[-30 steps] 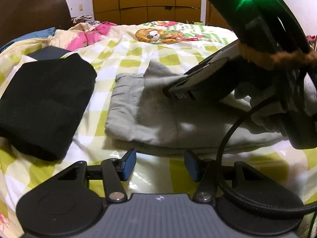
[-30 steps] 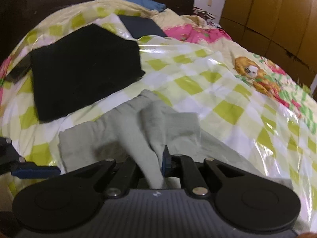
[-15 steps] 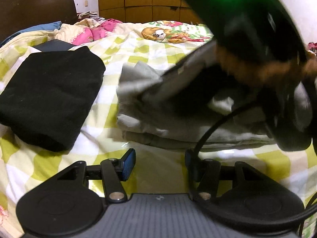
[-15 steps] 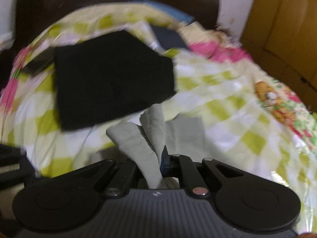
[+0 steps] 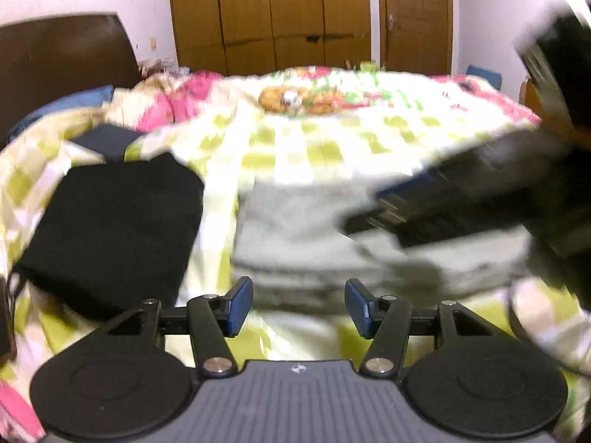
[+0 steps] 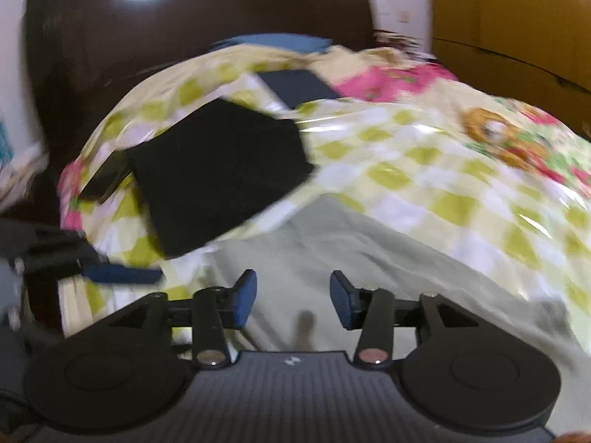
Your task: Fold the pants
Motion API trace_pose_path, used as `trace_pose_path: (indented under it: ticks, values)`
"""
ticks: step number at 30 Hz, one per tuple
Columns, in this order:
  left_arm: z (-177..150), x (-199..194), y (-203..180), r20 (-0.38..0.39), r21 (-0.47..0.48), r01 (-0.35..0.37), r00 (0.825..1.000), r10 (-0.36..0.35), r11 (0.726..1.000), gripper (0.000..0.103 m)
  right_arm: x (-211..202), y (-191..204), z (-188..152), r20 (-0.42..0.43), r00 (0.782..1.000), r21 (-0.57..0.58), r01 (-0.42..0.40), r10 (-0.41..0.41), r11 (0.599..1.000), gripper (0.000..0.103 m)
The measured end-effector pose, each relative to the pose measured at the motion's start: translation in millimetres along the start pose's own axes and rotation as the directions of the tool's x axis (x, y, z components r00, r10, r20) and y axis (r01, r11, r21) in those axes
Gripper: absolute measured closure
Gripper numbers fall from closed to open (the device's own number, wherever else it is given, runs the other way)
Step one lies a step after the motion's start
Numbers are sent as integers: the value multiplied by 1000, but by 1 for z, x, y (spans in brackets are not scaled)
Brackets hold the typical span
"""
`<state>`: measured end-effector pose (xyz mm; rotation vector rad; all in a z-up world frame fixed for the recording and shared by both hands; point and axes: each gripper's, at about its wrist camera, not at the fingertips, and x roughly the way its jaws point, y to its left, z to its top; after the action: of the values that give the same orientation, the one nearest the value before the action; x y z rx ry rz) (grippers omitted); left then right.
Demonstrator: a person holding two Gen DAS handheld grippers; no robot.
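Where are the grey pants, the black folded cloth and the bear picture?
grey pants (image 5: pixel 306 221), left wrist view, top of the folded stack
black folded cloth (image 6: pixel 218 170), right wrist view, its middle
bear picture (image 5: pixel 291 99), left wrist view, its face

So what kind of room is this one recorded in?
Most likely a home bedroom: the gray pants lie on a bed with a checked quilt, a dark headboard stands behind it, and wooden wardrobe doors line the far wall.

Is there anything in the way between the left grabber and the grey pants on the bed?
Nothing visible. The left gripper is open and empty, and the folded grey pants lie straight ahead of it. The black folded cloth sits off to one side; the right gripper hovers over the pants' far part.
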<state>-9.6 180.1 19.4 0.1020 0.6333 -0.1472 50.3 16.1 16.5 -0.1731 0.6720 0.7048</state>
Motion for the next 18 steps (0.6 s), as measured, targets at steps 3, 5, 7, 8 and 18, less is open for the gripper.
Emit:
trace_pose_path:
  ticks: [3, 5, 7, 8, 18]
  values:
    - [22, 5, -7, 59, 29, -30, 998, 28, 999, 19, -18, -30, -16, -8, 996, 72, 86, -86, 994, 57]
    - [31, 22, -12, 62, 35, -43, 997, 40, 998, 16, -28, -51, -25, -11, 992, 132, 125, -124, 983, 57]
    - [34, 46, -19, 43, 53, -42, 998, 40, 998, 16, -36, -76, -33, 3, 990, 221, 140, -144, 965, 57]
    - [33, 58, -23, 27, 62, -41, 999, 39, 997, 16, -37, -89, -36, 15, 988, 263, 143, -153, 954, 57]
    - [13, 104, -36, -168, 116, -55, 983, 74, 992, 16, -20, -188, -65, -24, 975, 526, 201, -222, 826, 62]
